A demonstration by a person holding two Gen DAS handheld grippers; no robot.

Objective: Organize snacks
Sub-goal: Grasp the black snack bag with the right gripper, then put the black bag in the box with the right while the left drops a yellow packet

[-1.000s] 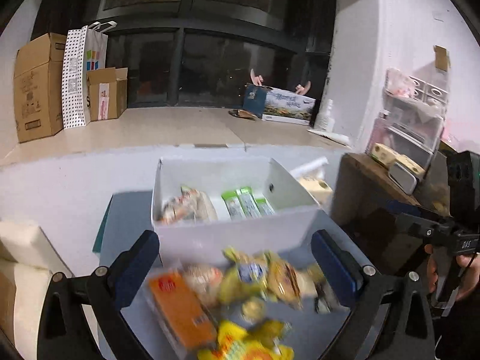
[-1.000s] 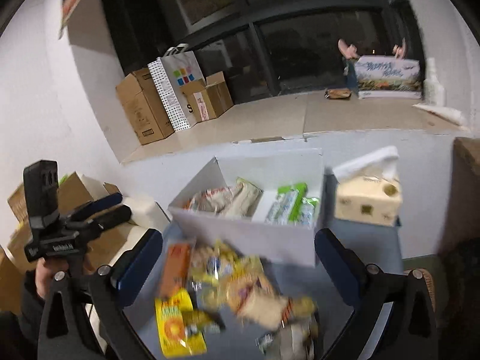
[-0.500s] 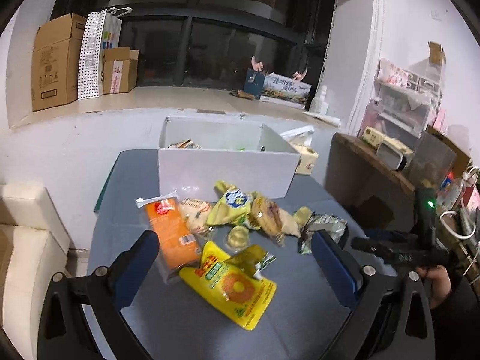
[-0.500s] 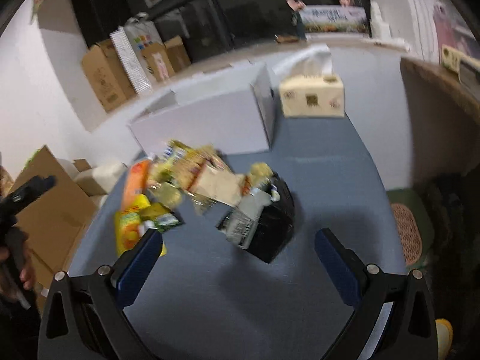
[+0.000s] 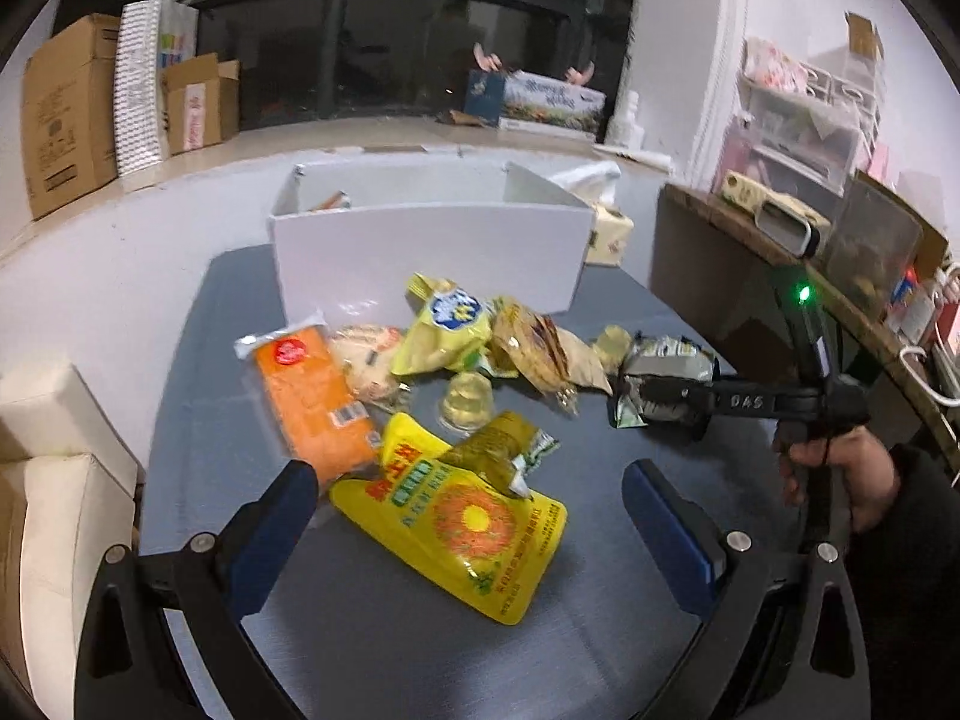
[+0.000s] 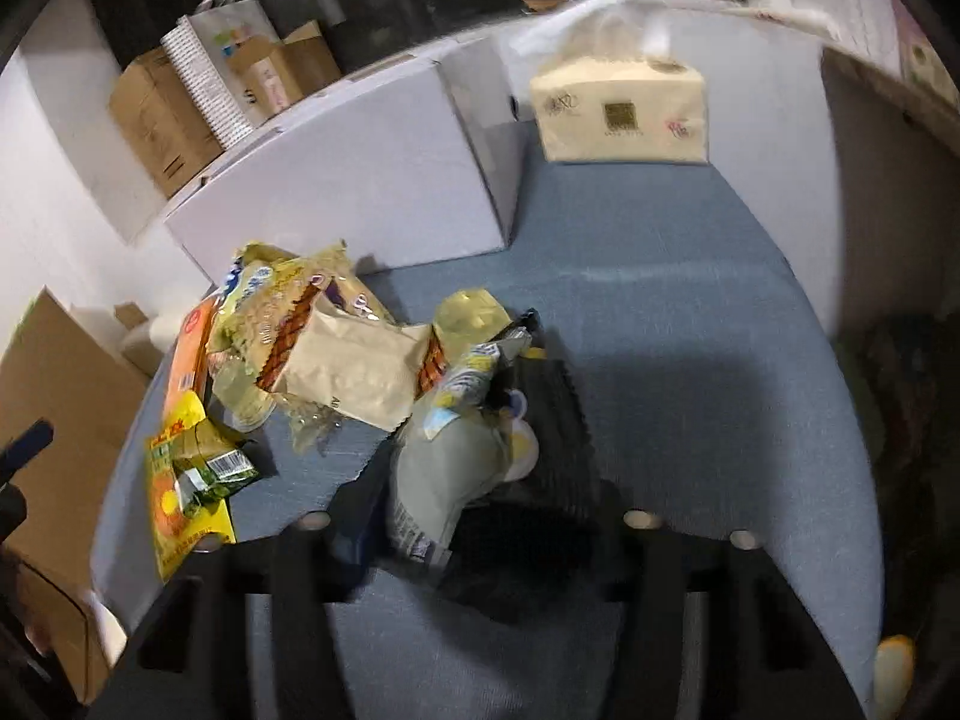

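Observation:
A heap of snack packets lies on the blue-grey table in front of a white box. It includes an orange packet, a yellow sunflower packet with a small green packet on it, a jelly cup and beige biscuit packets. My left gripper hangs open over the yellow packet and touches nothing. At the heap's right end my right gripper is closing its jaws on a silver packet, which is squeezed between the pads. The left wrist view shows it side-on.
A tissue pack stands right of the white box. A wooden shelf with clutter borders the table on the right. Cardboard boxes sit on the window ledge. White cushions lie at the left. A hand holds the right gripper.
Both grippers have sunk toward the table and the heap has grown larger in view. The right gripper's jaws have come together around the silver packet; the left stays wide.

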